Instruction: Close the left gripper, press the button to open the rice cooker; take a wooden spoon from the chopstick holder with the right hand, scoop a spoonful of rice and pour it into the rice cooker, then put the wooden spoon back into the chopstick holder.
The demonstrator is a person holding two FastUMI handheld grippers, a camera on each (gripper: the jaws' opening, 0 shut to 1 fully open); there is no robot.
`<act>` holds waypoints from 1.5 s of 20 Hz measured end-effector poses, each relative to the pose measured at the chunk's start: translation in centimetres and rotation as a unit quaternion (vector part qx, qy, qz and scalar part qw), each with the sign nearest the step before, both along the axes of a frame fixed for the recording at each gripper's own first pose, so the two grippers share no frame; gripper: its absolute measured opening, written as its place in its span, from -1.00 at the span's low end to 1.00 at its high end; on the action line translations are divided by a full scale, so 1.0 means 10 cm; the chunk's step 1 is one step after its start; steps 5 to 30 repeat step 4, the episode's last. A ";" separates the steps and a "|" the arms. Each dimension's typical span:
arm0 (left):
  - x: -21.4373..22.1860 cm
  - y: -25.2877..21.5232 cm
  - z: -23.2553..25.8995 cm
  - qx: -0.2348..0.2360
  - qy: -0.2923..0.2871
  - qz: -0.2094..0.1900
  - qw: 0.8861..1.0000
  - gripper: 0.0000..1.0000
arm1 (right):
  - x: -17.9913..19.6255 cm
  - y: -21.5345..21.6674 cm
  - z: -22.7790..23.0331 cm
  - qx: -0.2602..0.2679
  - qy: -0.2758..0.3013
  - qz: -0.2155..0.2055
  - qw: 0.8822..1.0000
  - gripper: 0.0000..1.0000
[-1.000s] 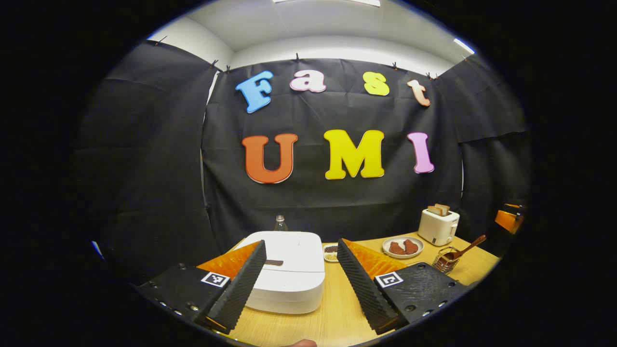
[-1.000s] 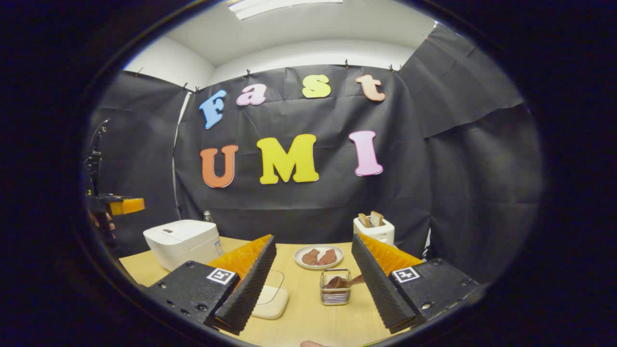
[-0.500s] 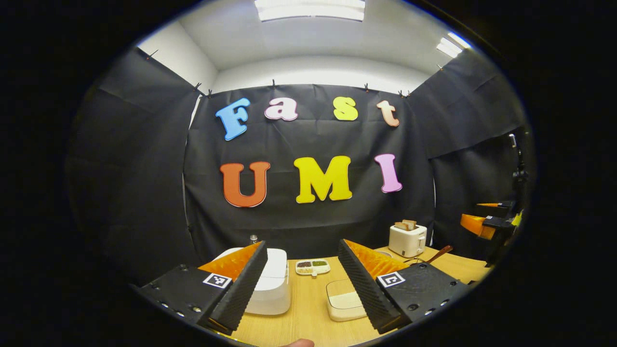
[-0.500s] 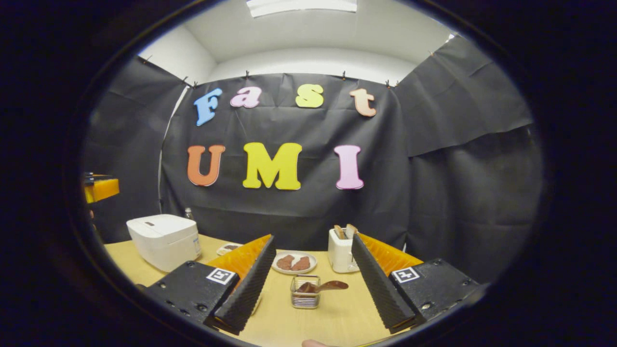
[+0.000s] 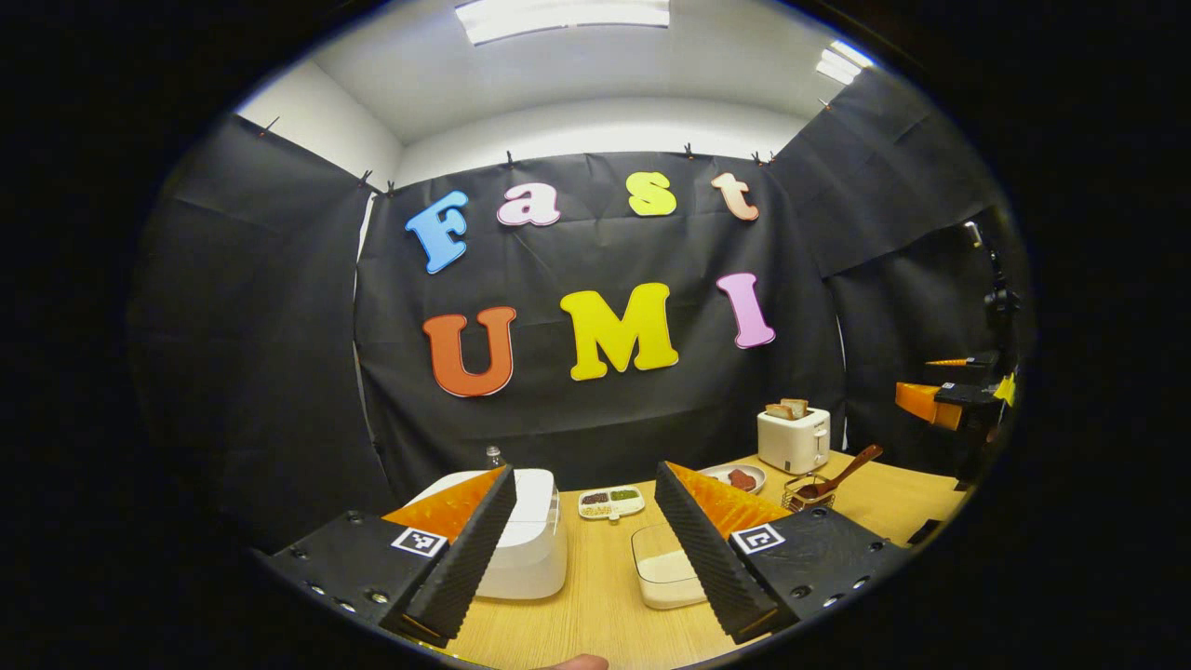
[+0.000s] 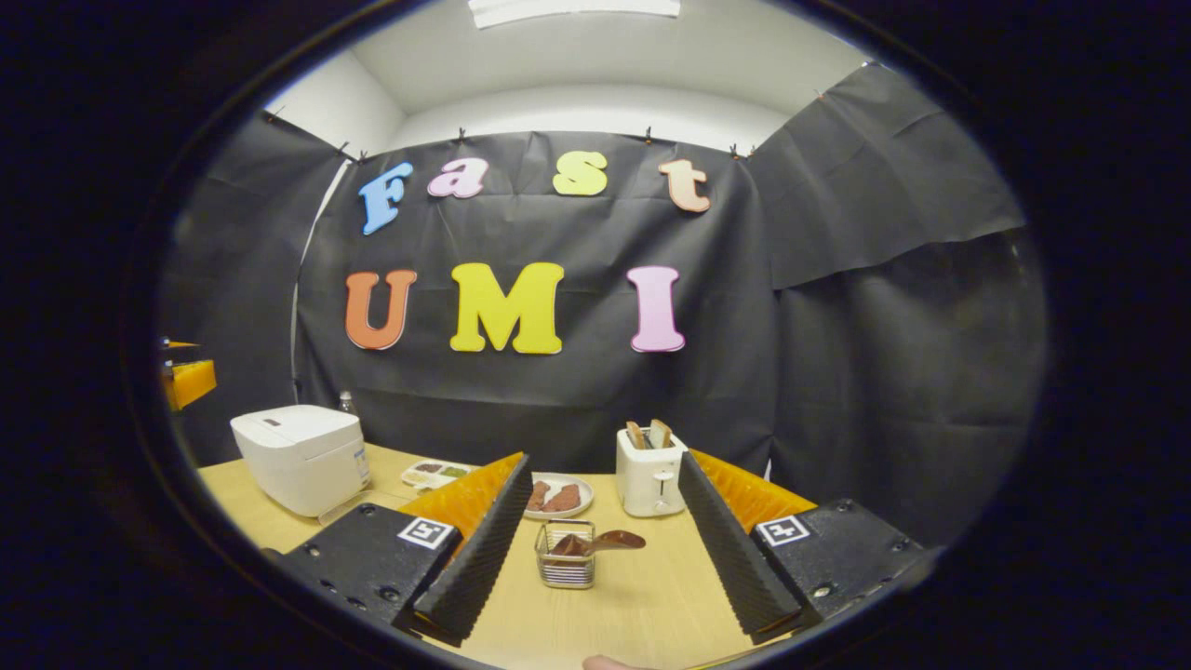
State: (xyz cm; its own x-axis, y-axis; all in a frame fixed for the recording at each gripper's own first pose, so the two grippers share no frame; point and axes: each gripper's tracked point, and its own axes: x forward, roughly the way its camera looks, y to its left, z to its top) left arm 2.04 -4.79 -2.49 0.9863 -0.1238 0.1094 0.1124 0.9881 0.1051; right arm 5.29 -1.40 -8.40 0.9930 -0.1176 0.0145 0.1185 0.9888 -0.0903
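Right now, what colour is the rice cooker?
White; the rice cooker shows best in the right gripper view.

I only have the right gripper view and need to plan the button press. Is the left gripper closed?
Observer: No. In the left gripper view the left gripper is open, its fingers wide apart.
Operator: Where is the cooker from there?
Observer: The white rice cooker sits just ahead, partly behind the gripper's left finger, with its lid down and nothing touching it.
Operator: And the rice?
Observer: A clear tub of rice stands on the table to the right of the cooker, partly behind the other finger.
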 end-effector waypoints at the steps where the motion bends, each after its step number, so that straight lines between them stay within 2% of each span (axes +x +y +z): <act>1: 0.02 0.01 0.00 0.002 0.001 0.002 1.000 0.91 | 0.01 -0.01 0.01 -0.002 -0.003 -0.002 1.000 1.00; 2: 0.02 0.02 -0.01 0.003 0.001 0.004 1.000 0.91 | 0.01 0.00 0.05 -0.005 -0.009 -0.001 1.000 0.93; 30: 0.03 0.03 -0.04 0.005 0.002 0.006 1.000 0.91 | 0.01 0.07 0.07 -0.006 -0.015 0.007 1.000 0.93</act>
